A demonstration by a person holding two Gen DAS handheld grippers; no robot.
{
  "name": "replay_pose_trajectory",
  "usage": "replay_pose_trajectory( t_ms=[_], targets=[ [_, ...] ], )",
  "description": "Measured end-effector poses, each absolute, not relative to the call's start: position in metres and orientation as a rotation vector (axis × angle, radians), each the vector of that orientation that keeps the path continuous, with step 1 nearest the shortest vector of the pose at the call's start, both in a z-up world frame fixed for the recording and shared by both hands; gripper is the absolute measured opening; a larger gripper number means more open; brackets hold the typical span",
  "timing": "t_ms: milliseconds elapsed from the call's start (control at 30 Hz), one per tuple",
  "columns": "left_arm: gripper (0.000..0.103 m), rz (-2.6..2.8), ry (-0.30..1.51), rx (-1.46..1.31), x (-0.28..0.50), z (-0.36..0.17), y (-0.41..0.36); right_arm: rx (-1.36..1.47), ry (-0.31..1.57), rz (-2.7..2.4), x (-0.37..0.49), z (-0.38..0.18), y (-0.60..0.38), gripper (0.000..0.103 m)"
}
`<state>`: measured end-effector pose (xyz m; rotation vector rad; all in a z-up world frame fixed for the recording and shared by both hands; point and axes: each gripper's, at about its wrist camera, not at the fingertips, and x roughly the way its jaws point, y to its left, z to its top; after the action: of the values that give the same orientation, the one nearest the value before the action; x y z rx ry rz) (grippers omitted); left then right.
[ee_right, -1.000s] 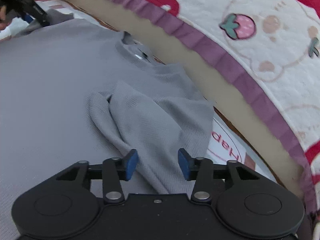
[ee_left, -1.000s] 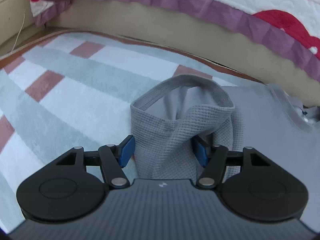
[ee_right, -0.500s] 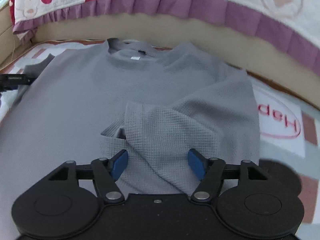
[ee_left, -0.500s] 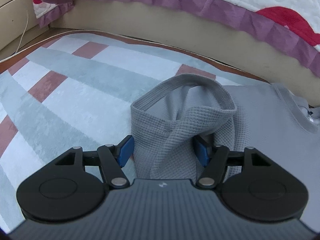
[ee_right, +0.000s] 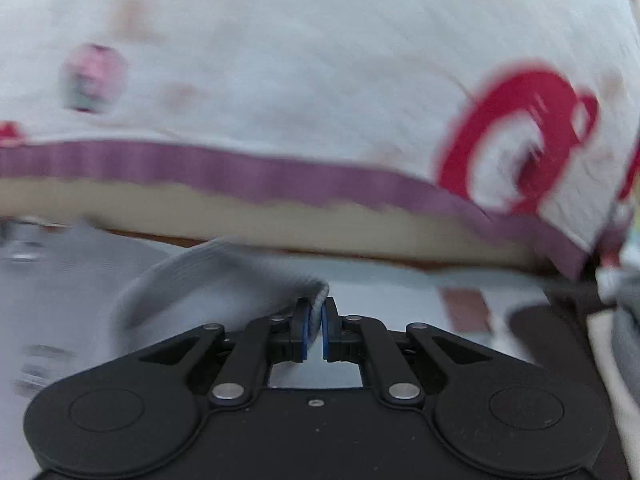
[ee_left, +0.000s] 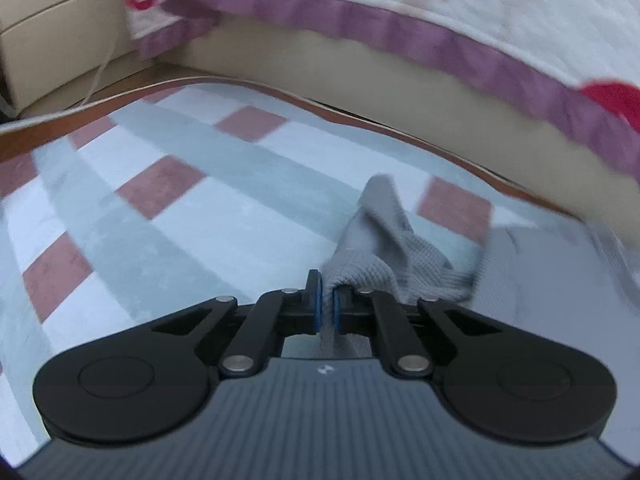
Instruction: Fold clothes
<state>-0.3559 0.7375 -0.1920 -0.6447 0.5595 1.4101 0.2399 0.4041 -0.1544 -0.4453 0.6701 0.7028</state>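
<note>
Left wrist view: my left jaws (ee_left: 325, 307) have just closed and pinch the grey sweater (ee_left: 394, 258) sleeve at 12 o'clock, above the rug (ee_left: 168, 216). My right jaws (ee_right: 314, 330) pinch the other sleeve, at 10 o'clock, ready for folding in.

No readable text, label, brand name or number in either view. Only mark: small pale logo glyph on left gripper body (ee_left: 324, 370), at 6 o'clock below pinched blue pads; too small to make out as letters. Bedspread (ee_right: 320, 80) carries red and pink printed shapes at 3 and 9 o'clock, blurred, no lettering legible.
</note>
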Motion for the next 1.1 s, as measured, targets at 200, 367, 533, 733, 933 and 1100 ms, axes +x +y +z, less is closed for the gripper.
replay_pose_trajectory(
  t_ms=[200,367,533,733,933,1100],
  targets=[
    [0.005,1.618,0.499,-0.627,-0.386,-0.194,0.737,-0.316,0.78,0.596,0.277,-0.182,0.376,0.007],
    [0.006,1.747,0.53,-0.593,-0.4,-0.184,0.739,-0.104,0.898,0.727,0.266,-0.182,0.354,0.032],
    [0.01,1.389,0.516,-0.592,-0.358,-0.158,0.71,-0.009,1.023,0.943,0.248,-0.194,0.346,0.044],
    [0.021,0.804,0.577,-0.537,-0.241,-0.157,0.634,-0.309,1.047,1.102,0.203,-0.215,0.376,0.046],
    [0.032,0.407,0.701,-0.389,-0.129,-0.174,0.546,-0.312,0.926,0.981,0.21,-0.21,0.403,0.045],
    [0.035,0.291,0.741,-0.301,-0.058,-0.177,0.512,-0.258,0.919,0.863,0.242,-0.212,0.414,0.046]
  ],
)
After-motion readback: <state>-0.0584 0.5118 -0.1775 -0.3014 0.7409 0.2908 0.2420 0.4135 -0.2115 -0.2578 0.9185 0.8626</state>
